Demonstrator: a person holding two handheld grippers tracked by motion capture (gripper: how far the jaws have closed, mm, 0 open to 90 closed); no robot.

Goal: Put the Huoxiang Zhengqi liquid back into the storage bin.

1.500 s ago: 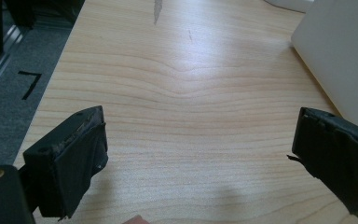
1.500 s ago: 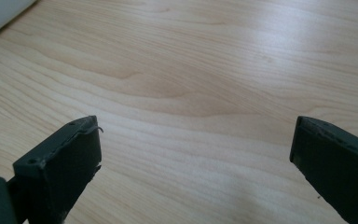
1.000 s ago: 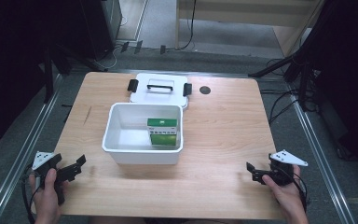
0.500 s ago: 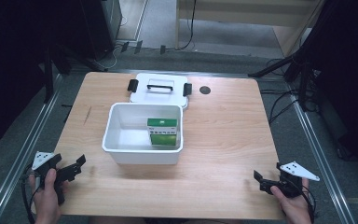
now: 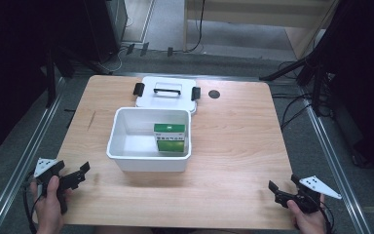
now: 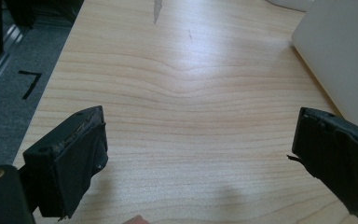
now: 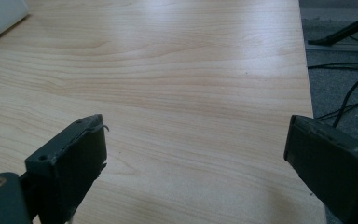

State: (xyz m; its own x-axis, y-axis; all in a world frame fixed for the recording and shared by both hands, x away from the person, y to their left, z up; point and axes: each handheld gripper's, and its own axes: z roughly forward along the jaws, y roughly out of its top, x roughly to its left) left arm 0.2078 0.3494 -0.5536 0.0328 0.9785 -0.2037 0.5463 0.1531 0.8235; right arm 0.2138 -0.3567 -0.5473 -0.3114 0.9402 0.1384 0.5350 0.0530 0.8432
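A white open bin (image 5: 148, 162) stands at the middle of the wooden table (image 5: 238, 141), and a green carton (image 5: 170, 138) stands upright inside it at the right. The bin's white lid (image 5: 168, 92) with its black handle lies flat just behind it. My left gripper (image 5: 80, 174) (image 6: 198, 154) rests open near the front left corner, with bare wood between its jaws and the bin's wall (image 6: 345, 60) to its right. My right gripper (image 5: 275, 191) (image 7: 196, 154) is open near the front right corner. Its jaws have just been closing slightly, with nothing between them.
A small black round disc (image 5: 214, 94) sits on the table behind and to the right of the lid. Metal rails (image 5: 331, 151) run along both sides of the table. Cables (image 5: 292, 112) lie on the grey floor to the right.
My right hand has drawn back toward the near edge and a little to the right. The left hand, the bin and the lid are where they were.
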